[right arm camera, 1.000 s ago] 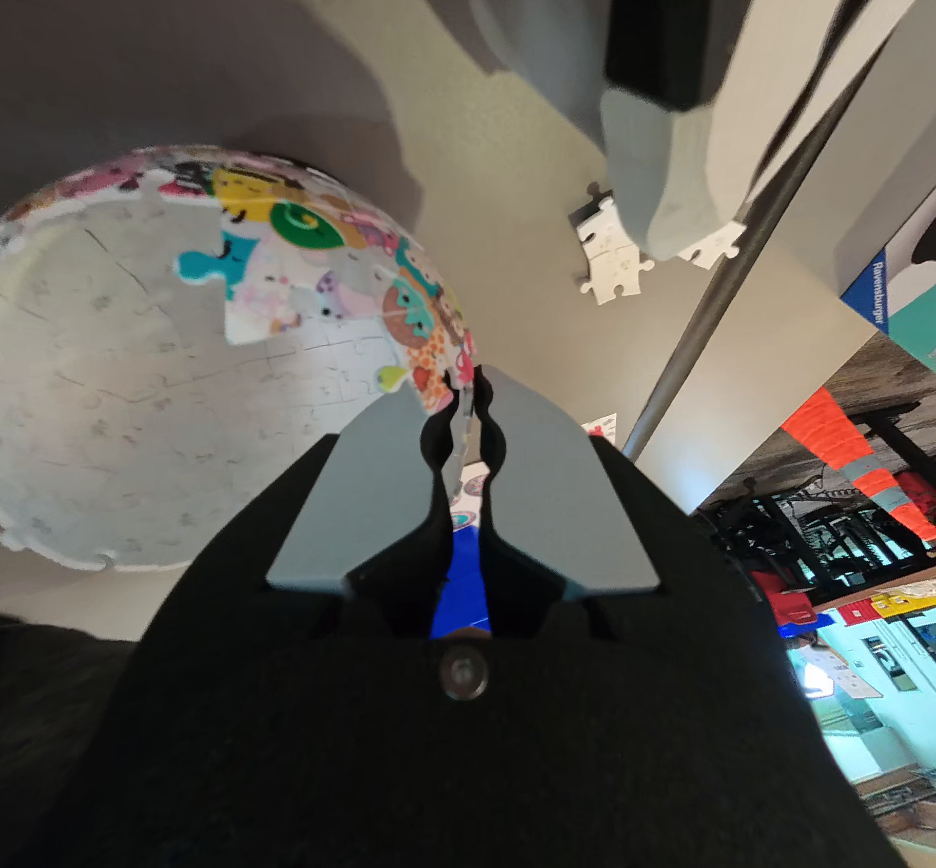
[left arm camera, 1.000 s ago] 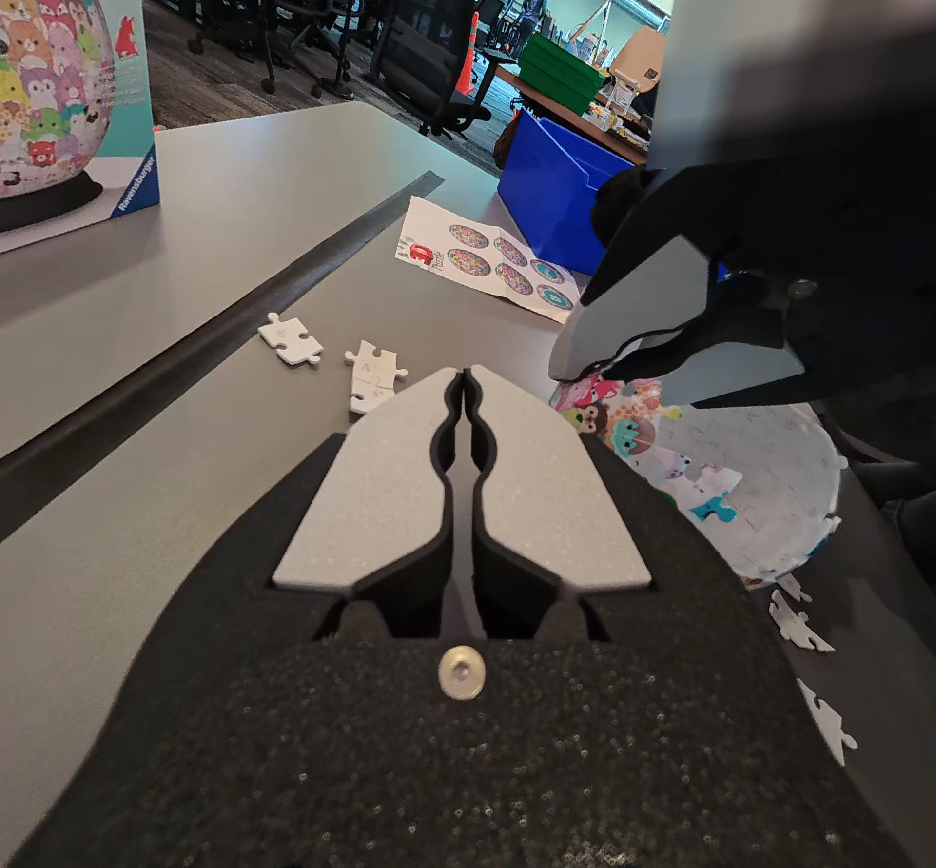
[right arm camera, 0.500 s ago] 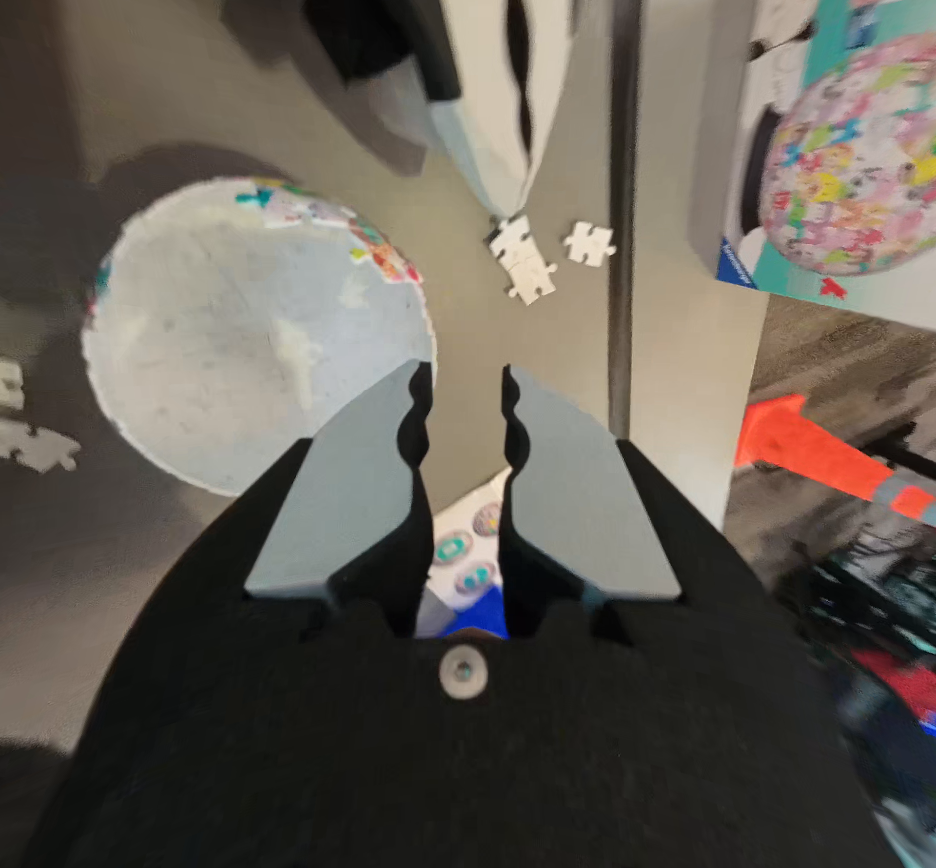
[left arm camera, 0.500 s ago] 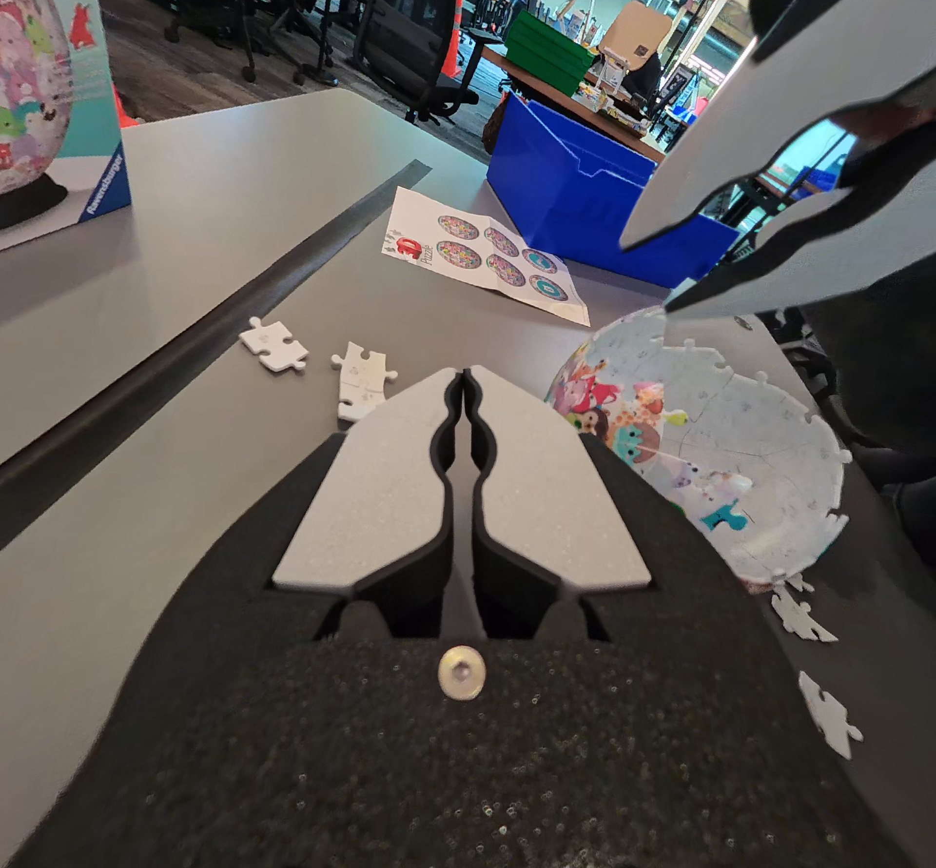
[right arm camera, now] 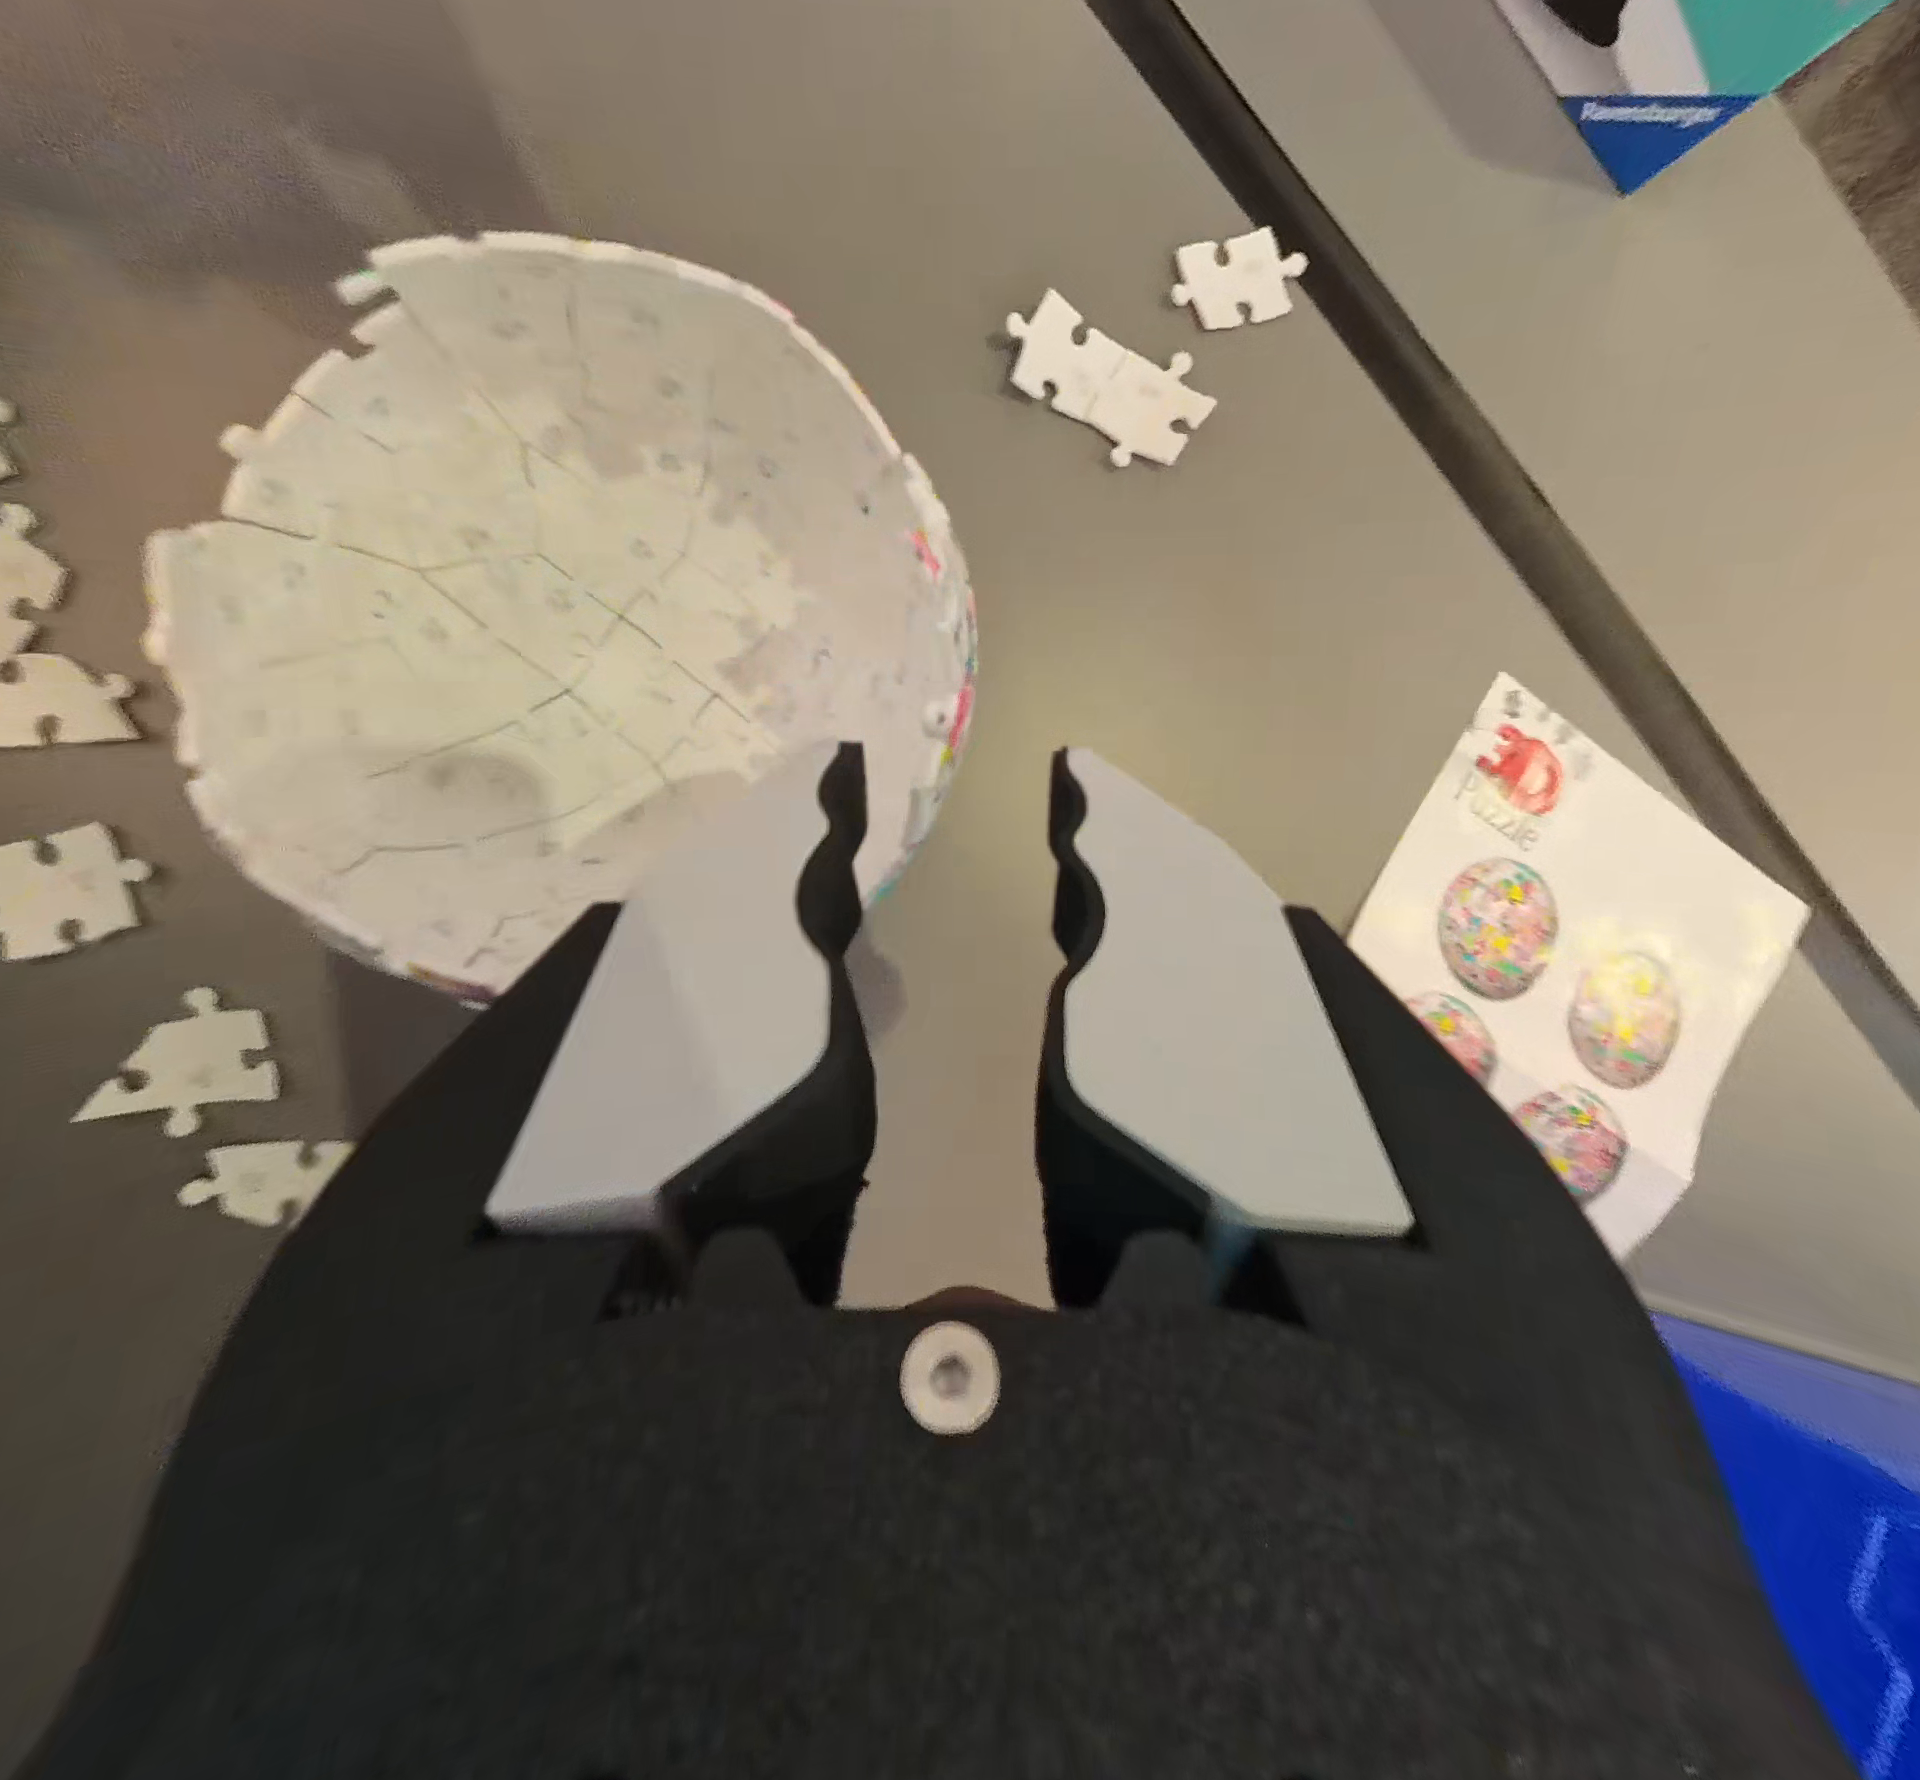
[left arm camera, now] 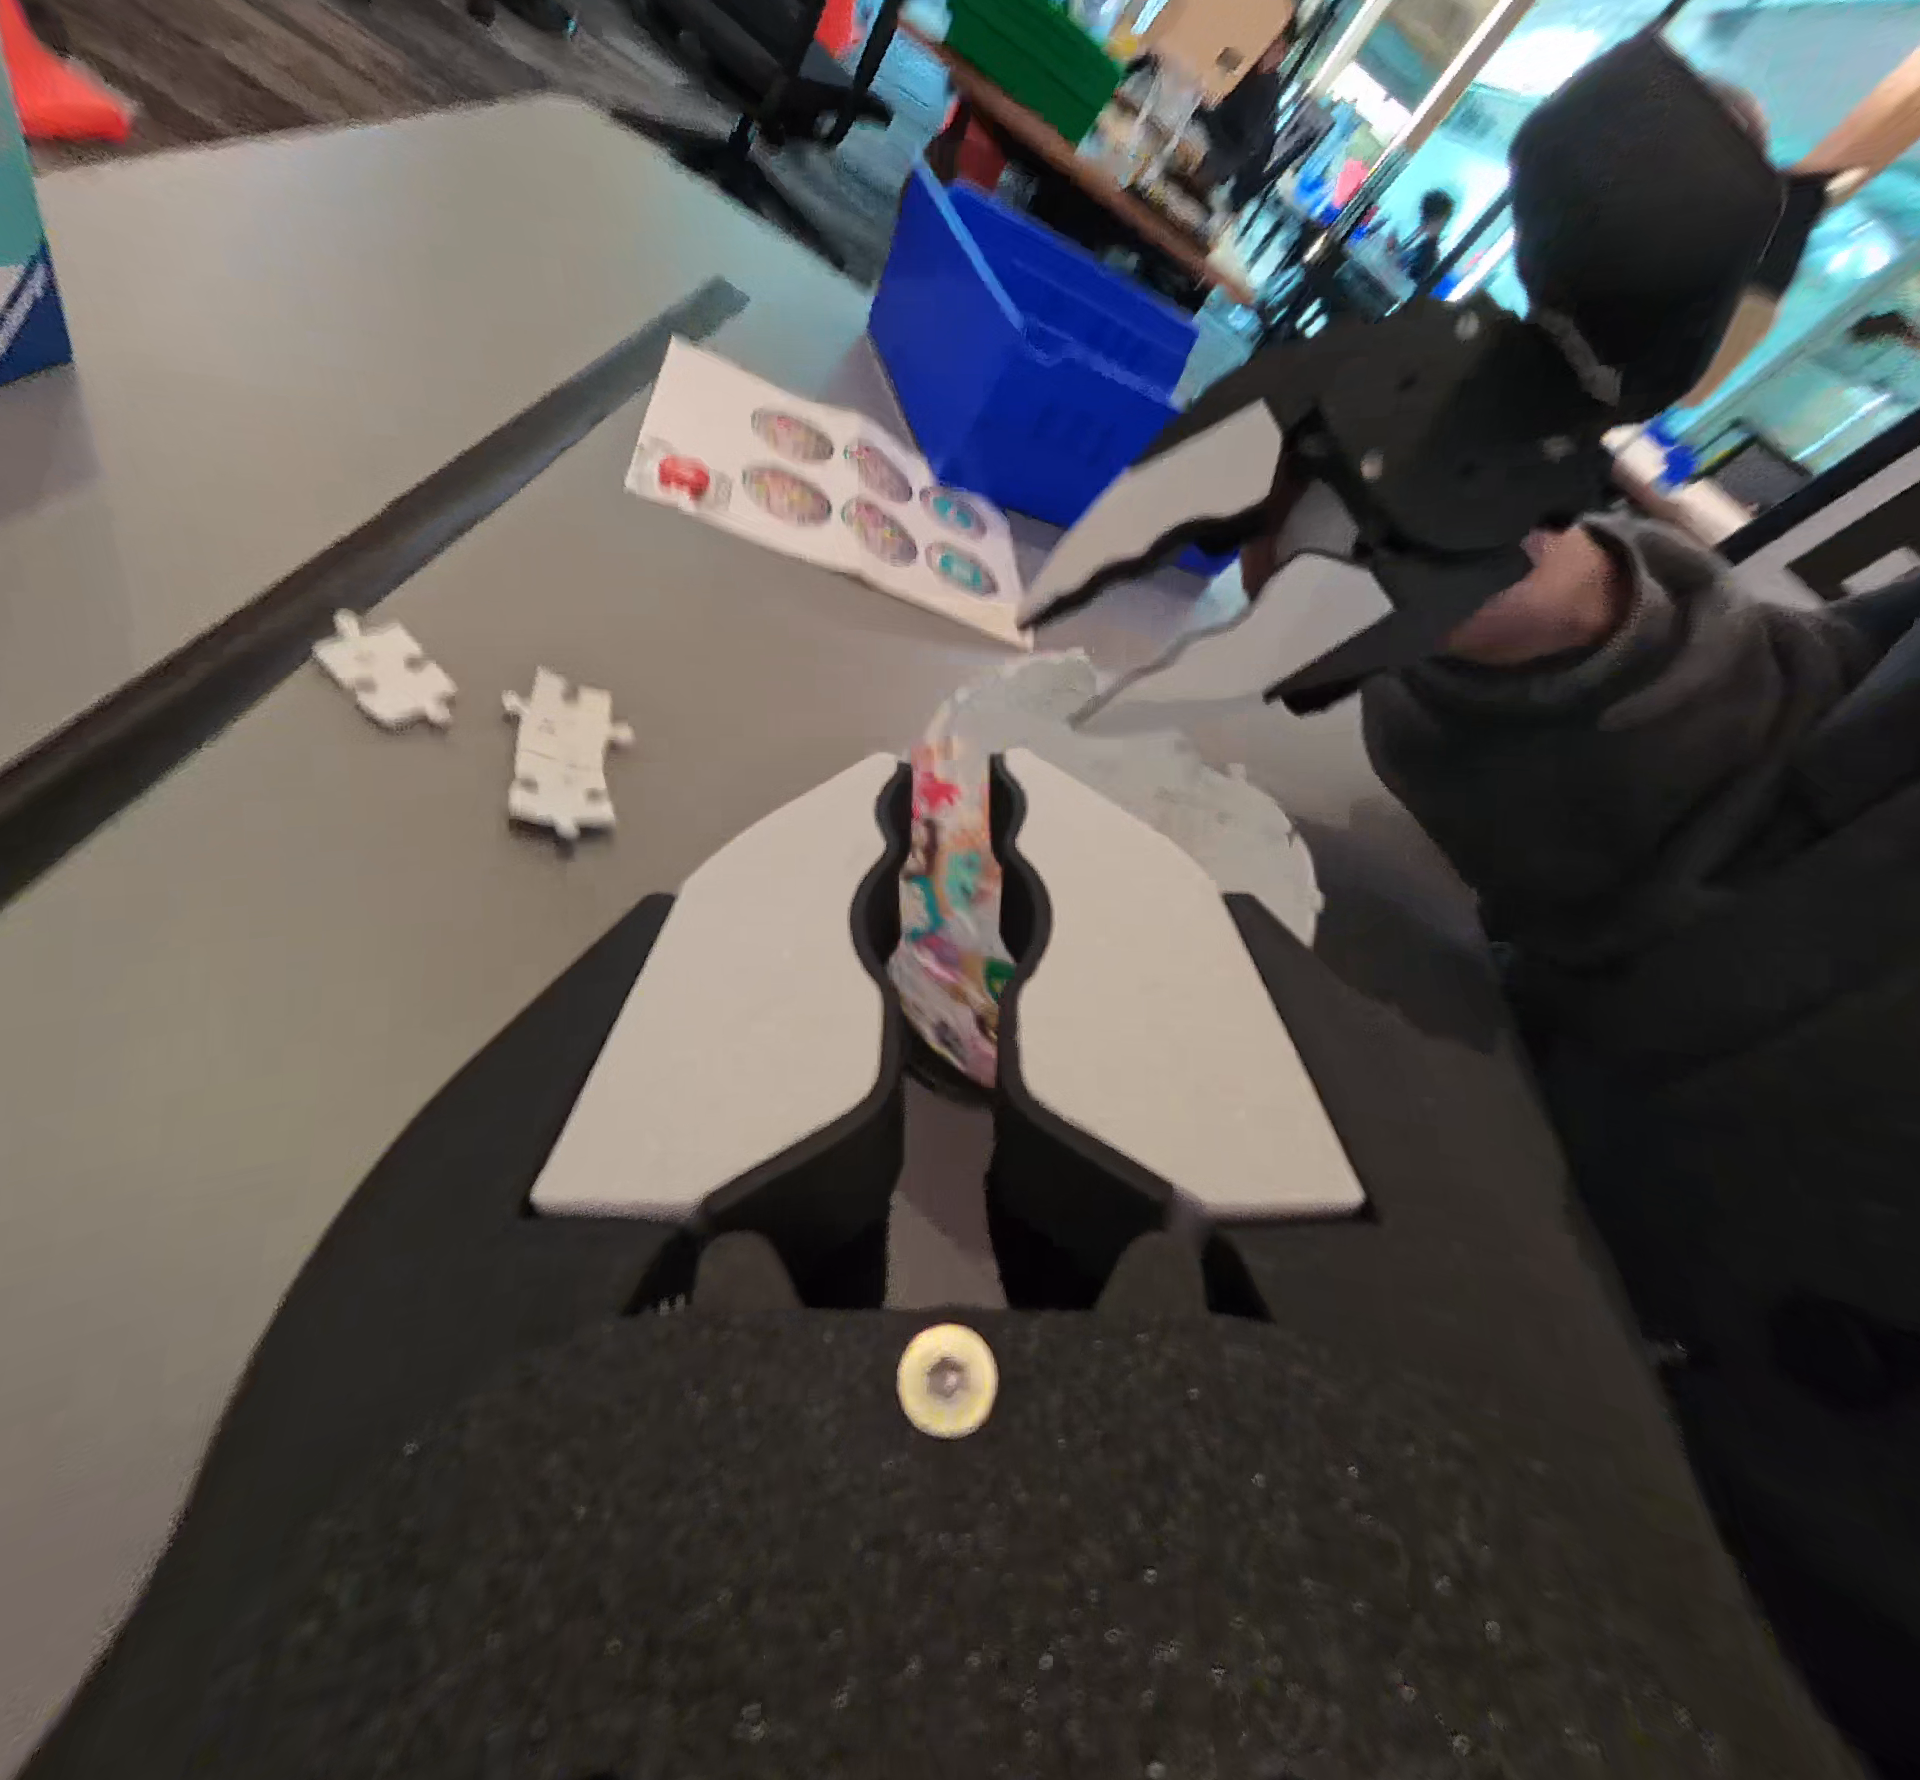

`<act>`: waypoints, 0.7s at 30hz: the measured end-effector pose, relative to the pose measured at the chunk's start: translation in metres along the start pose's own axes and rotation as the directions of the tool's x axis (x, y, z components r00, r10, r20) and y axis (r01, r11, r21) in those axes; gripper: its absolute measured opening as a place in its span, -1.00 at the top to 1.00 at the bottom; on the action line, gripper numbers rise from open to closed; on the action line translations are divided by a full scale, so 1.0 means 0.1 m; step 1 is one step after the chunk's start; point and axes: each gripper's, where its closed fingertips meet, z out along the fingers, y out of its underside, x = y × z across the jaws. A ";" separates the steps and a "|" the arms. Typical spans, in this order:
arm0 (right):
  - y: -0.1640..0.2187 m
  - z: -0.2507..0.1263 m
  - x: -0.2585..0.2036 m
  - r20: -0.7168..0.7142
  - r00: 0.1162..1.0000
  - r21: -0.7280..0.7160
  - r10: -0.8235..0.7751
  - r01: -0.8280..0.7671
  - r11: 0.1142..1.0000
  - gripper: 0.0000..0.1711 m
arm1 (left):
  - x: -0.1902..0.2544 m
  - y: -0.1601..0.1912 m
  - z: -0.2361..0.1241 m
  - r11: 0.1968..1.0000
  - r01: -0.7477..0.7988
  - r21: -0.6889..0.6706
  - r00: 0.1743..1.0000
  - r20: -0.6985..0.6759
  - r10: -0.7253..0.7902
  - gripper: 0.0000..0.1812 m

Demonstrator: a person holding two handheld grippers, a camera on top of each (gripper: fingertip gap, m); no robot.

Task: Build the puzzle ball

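Now | left gripper (left arm camera: 948,774) jaws narrow around puzzle ball (left arm camera: 951,883) wall | right gripper (right arm camera: 954,766) jaws wide, empty

Your left tool (left arm camera: 948,774) had a broad black body with a grainy, speckled finish and one silver hex-socket screw (left arm camera: 947,1381) set in the middle. Its two fingers (left arm camera: 758,982) were flat pale grey plates edged in black, with wavy inner edges. Your right tool (right arm camera: 954,764) was built the same: black textured shell, silver screw (right arm camera: 949,1377), grey fingers (right arm camera: 1195,1013). You wore a dark grey fleece sleeve (left arm camera: 1621,722).
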 end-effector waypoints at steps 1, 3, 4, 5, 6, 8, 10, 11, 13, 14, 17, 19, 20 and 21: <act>0.00 0.02 0.03 -0.019 1.000 -0.006 -0.016 0.016 1.000 0.64 | 0.05 0.08 -0.01 0.999 0.008 -0.050 0.999 0.040 -0.006 0.80; -0.01 0.04 0.03 -0.026 1.000 -0.003 -0.014 0.014 1.000 0.68 | 0.14 0.28 0.00 0.986 0.036 -0.163 0.992 0.124 -0.016 0.65; -0.03 0.05 0.02 -0.015 1.000 0.011 -0.003 0.003 1.000 0.72 | 0.16 0.38 0.01 0.974 0.052 -0.219 0.986 0.164 -0.016 0.64; -0.03 0.05 0.00 -0.008 1.000 0.020 0.004 -0.003 1.000 0.76 | 0.19 0.45 0.04 0.965 0.064 -0.254 0.981 0.193 -0.014 0.64; -0.02 0.06 0.01 -0.018 1.000 0.020 0.004 -0.004 1.000 0.78 | 0.21 0.49 0.06 0.960 0.077 -0.271 0.976 0.218 -0.016 0.65; -0.02 0.08 0.03 -0.037 0.999 0.030 -0.002 0.004 1.000 0.81 | 0.23 0.52 0.11 0.957 0.110 -0.269 0.965 0.258 -0.039 0.65; -0.03 0.08 0.01 -0.047 0.999 0.048 -0.003 0.005 0.999 0.91 | 0.22 0.52 0.15 0.956 0.145 -0.257 0.956 0.285 -0.069 0.65; -0.03 0.08 0.02 -0.064 0.998 0.053 -0.004 0.008 0.999 0.92 | 0.21 0.52 0.16 0.955 0.159 -0.252 0.952 0.294 -0.081 0.66; -0.03 0.07 0.04 -0.093 0.996 0.060 -0.012 0.017 0.998 0.92 | 0.21 0.51 0.16 0.950 0.185 -0.250 0.947 0.305 -0.105 0.66; -0.04 0.06 0.03 -0.105 0.994 0.070 -0.013 0.021 0.997 0.93 | 0.21 0.51 0.16 0.947 0.198 -0.252 0.944 0.310 -0.115 0.66; -0.06 0.04 0.04 -0.159 0.987 0.111 -0.030 0.048 0.993 0.93 | 0.24 0.52 0.16 0.949 0.197 -0.247 0.936 0.334 -0.107 0.66; -0.07 0.02 0.05 -0.197 0.980 0.141 -0.041 0.070 0.988 0.94 | 0.26 0.51 0.16 0.956 0.179 -0.234 0.931 0.354 -0.087 0.66; -0.09 0.01 0.04 -0.217 0.975 0.161 -0.052 0.088 0.983 0.94 | 0.28 0.51 0.16 0.958 0.169 -0.230 0.928 0.363 -0.077 0.64; -0.10 0.00 0.05 -0.242 0.968 0.179 -0.061 0.106 0.978 0.94 | 0.30 0.51 0.16 0.960 0.161 -0.228 0.927 0.370 -0.068 0.65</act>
